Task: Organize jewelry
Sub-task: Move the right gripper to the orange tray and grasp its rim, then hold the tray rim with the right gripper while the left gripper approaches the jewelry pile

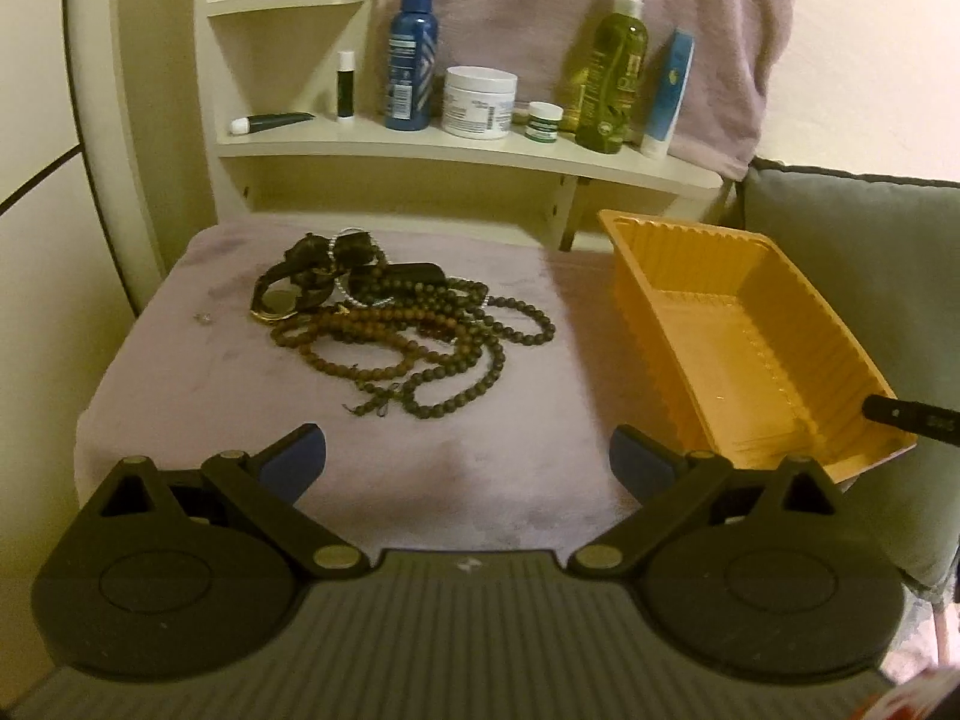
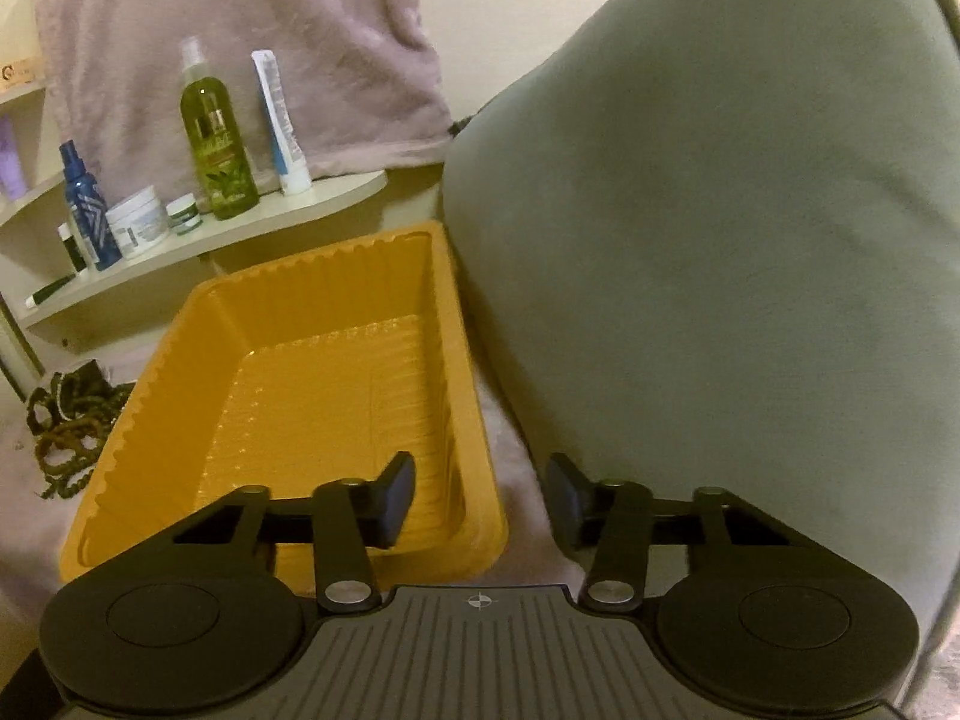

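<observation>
A tangled pile of jewelry (image 1: 384, 324) lies on the mauve cloth: brown bead necklaces, a gold-faced watch (image 1: 277, 303), a pearl strand and dark pieces. A tiny stud (image 1: 203, 317) lies left of it. The empty orange tray (image 1: 744, 324) stands to the right. My left gripper (image 1: 468, 459) is open and empty, in front of the pile. My right gripper (image 2: 480, 498) is open and empty, straddling the tray's near right rim (image 2: 480, 420). The pile shows at the left edge of the right wrist view (image 2: 66, 420). The right gripper's tip shows in the left wrist view (image 1: 912, 417).
A cream shelf (image 1: 468, 147) behind holds bottles, jars and tubes. A grey-green cushion (image 2: 720, 270) presses against the tray's right side. A mauve towel (image 1: 600, 12) hangs on the wall.
</observation>
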Demonstrator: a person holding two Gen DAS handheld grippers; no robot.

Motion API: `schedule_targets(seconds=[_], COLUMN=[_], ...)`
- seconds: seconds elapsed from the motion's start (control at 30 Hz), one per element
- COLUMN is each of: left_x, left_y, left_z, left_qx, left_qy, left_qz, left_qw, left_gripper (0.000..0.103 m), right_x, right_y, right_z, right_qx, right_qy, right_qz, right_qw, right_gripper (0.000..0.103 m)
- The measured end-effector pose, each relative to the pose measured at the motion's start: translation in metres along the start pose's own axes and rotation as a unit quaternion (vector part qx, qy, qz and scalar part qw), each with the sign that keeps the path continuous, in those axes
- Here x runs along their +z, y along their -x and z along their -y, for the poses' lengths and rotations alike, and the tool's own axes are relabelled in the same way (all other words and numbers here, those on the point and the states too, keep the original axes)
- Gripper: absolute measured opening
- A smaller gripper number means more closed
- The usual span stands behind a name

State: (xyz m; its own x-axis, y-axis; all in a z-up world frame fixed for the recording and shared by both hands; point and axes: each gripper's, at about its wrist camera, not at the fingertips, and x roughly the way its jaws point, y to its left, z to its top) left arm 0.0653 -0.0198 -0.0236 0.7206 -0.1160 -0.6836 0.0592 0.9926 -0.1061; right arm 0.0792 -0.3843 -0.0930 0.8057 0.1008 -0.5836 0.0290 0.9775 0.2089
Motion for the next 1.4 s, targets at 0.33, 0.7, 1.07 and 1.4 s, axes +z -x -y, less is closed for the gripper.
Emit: schedule_targets(seconds=[0.33,0.7,1.07,1.4], left_x=[0.004,0.007,0.004,0.003], left_y=[-0.005,-0.003,-0.003,-0.012], left_z=[0.007,0.003,-0.013,-0.06], left_qx=[-0.013,-0.013,-0.003,0.03], left_qy=[0.005,0.019,0.023,0.021], left_qz=[-0.002,0.006,0.011,0.032], left_qw=[0.9999,0.9997,0.9997,0.9988], left_gripper=[0.1,0.1,0.1,0.096], right_x=[-0.001,-0.003,0.003,0.018], right_y=[-0.02,-0.027,-0.017,-0.003], right_z=[0.004,0.005,-0.017,-0.038], right_qx=[0.015,0.028,-0.007,-0.053], right_qy=[-0.023,-0.035,0.003,0.039], right_qz=[-0.015,-0.024,-0.006,0.025], right_qw=[1.0,0.999,1.0,0.997], right_gripper=[0.028,0.009,0.007,0.005])
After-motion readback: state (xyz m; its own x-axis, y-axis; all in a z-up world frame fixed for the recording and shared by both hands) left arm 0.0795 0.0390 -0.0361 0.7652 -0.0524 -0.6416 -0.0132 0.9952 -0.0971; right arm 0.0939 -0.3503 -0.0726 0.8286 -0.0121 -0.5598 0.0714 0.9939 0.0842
